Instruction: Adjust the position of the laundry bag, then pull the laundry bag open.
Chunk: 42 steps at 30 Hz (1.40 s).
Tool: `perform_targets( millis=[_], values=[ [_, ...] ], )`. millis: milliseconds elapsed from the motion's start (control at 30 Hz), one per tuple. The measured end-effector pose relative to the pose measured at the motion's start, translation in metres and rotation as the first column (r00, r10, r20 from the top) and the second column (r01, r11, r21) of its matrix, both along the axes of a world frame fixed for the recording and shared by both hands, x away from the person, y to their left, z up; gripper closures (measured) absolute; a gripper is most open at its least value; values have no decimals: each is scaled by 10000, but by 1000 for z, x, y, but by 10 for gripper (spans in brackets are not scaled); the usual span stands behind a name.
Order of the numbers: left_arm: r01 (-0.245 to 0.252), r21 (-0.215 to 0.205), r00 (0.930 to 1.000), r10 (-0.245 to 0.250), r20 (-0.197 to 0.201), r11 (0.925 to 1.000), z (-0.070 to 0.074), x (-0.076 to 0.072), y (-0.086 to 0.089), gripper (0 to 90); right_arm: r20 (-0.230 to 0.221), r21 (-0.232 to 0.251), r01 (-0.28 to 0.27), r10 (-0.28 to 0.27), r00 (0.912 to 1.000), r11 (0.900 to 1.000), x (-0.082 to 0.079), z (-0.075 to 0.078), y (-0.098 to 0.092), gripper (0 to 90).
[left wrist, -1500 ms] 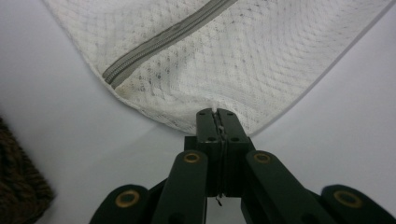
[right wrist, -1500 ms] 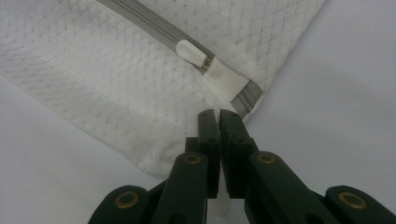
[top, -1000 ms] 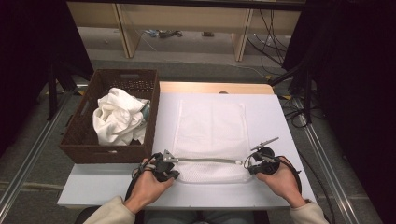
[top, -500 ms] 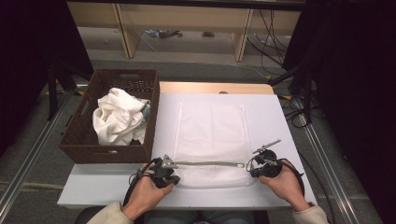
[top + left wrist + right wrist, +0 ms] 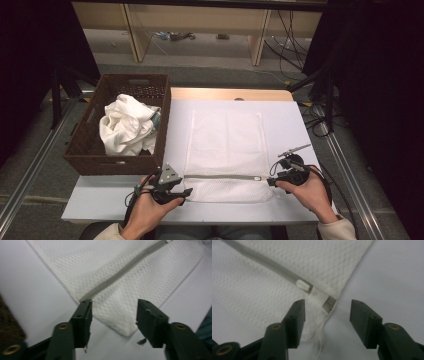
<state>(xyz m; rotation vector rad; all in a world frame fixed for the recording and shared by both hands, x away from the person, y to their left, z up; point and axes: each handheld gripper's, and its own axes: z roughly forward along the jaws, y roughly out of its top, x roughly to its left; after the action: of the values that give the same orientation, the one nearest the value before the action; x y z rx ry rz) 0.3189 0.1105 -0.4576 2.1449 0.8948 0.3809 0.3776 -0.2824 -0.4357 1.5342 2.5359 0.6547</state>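
A white mesh laundry bag lies flat on the white table, with a grey zipper running across near its front edge. My left gripper is at the bag's near left corner. Its jaws have just been opening, and the corner lies loose between them. My right gripper sits at the zipper's right end. Its jaws have also just been opening. The white zipper pull and a thin cord lie ahead of and between them, untouched.
A brown wicker basket stands at the table's left edge and holds a crumpled white cloth. A wooden strip runs along the table's far edge. Cables trail on the floor to the right.
Both grippers were shut on the bag's zipper line and now stand open. The left hand has drawn back a little toward the table's near left.
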Motion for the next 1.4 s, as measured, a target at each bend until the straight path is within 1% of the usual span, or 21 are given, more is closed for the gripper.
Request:
perform_targets(
  millis=[33,67,100,233,267,300,400,433,533,567,700,767,800,833,933,967,1000,1200,1233,1267,1400],
  values=[
    [-257,-306,9989,269,394,9992,0,0,1,394,45,77,246,-246,9997,9997,4,3,-2,428],
    [-257,-306,9989,269,394,9992,0,0,1,378,45,77,246,-246,9997,9997,4,3,-2,428],
    [-380,-379,9971,404,647,9986,1,1,2,360,30,78,373,-373,9993,9993,6,4,-3,414],
    [-72,-428,9976,101,678,9991,-1,3,2,355,-26,109,425,-425,9991,9990,7,6,-2,403],
    [-170,-405,9979,195,614,9990,-1,3,1,355,-43,155,276,-275,9996,9995,7,7,-4,401],
    [-158,-364,9980,180,606,9992,-2,2,1,355,227,197,575,-580,9981,9981,6,9,-4,399],
    [-237,-451,9980,263,581,9987,-2,2,0,356,227,276,593,-600,9979,9979,5,12,-6,399],
    [-177,-376,9968,206,768,9991,-1,3,1,356,277,298,515,-523,9982,9982,5,13,-8,398],
    [-128,-442,9968,162,776,9989,0,3,0,355,355,314,483,-494,9981,9983,4,15,-9,397],
    [-314,-604,9969,356,703,9977,0,2,-1,354,154,280,457,-462,9988,9986,3,15,-8,399],
    [-115,-499,9974,150,700,9987,0,5,-2,354,-343,21,583,-582,9977,9983,6,12,-3,444],
    [-58,-529,9981,90,606,9986,1,7,-2,355,-351,5,551,-551,9979,9985,7,11,-3,455],
    [-280,-702,9977,323,602,9971,0,7,-3,355,-482,-50,558,-560,9973,9984,8,10,-3,482],
    [-147,-607,9981,183,591,9980,1,10,-3,355,-707,-76,599,-603,9957,9982,10,9,-2,512],
    [-227,-498,9974,260,676,9985,3,14,-4,356,-792,-97,421,-427,9959,9991,15,8,-3,545],
    [-26,-391,9966,58,822,9992,3,17,-4,356,-787,-98,413,-419,9960,9991,17,8,-3,557],
    [44,-339,9963,-15,859,9994,4,18,-4,358,-902,-86,718,-723,9933,9974,18,8,0,578],
    [57,-577,9982,-22,604,9983,4,19,-7,366,-1205,-183,675,-692,9903,9976,35,5,1,618],
    [-10,-527,9982,42,606,9986,4,20,-8,366,-1124,-190,395,-414,9928,9990,39,3,1,626],
    [-14,-622,9982,51,599,9981,4,21,-10,367,-1377,-182,723,-741,9877,9972,40,3,4,632],
    [94,-551,9982,-61,596,9984,3,24,-14,369,-1626,-271,617,-653,9845,9977,46,-1,8,635]
  ],
)
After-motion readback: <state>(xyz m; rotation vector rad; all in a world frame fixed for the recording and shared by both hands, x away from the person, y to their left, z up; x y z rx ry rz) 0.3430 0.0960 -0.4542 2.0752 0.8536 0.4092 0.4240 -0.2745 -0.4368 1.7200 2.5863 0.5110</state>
